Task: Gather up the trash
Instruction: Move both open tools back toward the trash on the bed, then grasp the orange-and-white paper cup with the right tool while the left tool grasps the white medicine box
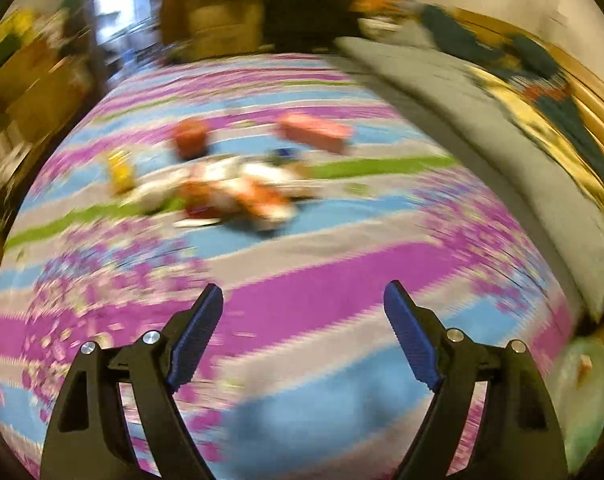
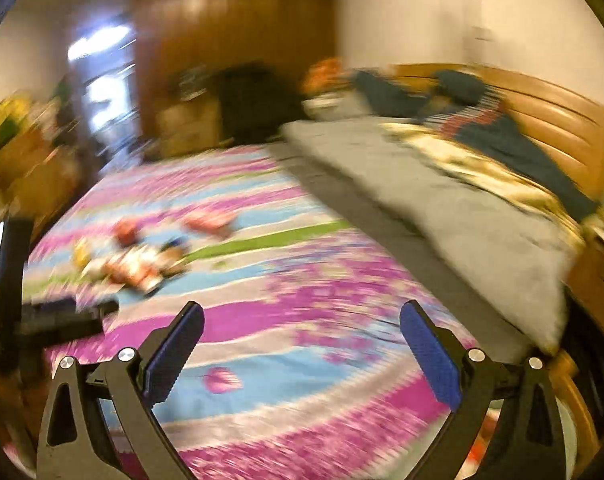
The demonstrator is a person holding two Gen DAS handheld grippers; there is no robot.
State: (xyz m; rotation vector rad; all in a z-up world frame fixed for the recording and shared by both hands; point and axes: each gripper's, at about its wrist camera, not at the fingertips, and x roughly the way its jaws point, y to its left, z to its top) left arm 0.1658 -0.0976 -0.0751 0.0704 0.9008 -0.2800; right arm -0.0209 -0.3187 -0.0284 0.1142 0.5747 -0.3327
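A blurred pile of trash (image 1: 230, 192) lies in the middle of a bed with a pink, blue and green striped cover (image 1: 322, 288): white and orange wrappers, a red round item (image 1: 190, 138), a pink box (image 1: 316, 132) and a yellow item (image 1: 120, 170). The pile also shows in the right wrist view (image 2: 138, 266), far left. My left gripper (image 1: 304, 332) is open and empty, well short of the pile. My right gripper (image 2: 302, 350) is open and empty above the cover. The left gripper's body (image 2: 54, 316) shows at the left edge of the right wrist view.
A grey blanket (image 2: 442, 200) and dark bedding (image 2: 514, 136) lie along the bed's right side by a wooden headboard (image 2: 554, 120). A brown wardrobe (image 2: 238, 28) and boxes (image 1: 222, 28) stand beyond the bed. A pale green container (image 1: 582, 384) shows at the lower right.
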